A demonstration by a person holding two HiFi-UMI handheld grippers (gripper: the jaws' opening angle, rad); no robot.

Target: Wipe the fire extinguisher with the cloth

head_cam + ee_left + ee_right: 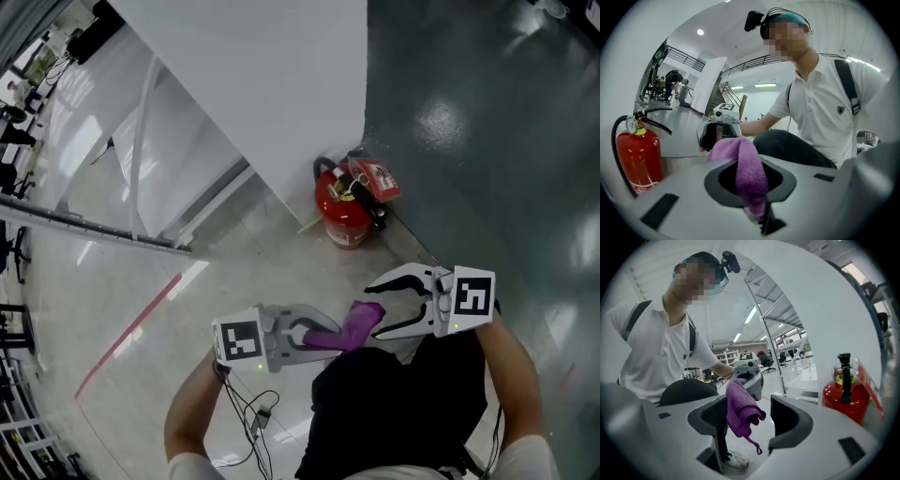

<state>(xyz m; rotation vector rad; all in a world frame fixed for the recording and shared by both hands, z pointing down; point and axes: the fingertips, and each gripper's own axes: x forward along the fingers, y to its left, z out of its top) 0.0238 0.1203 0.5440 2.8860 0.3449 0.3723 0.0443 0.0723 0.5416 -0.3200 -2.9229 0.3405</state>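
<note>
L claw (319,336) clamped on purple cloth (358,323); R claw (378,307) wide open, cloth end betw. jaws, not pinched. Fire extinguisher (343,214) upright on floor (234,272) at wall (281,84) corner.

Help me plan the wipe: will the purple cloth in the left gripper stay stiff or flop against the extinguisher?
Probably floppy: the purple cloth folds over and droops past the left gripper, a loose thread dangling. It looks light, since a narrow pinch holds it up. Its fuzzy weave should drag rather than slide on the fire extinguisher.
</note>
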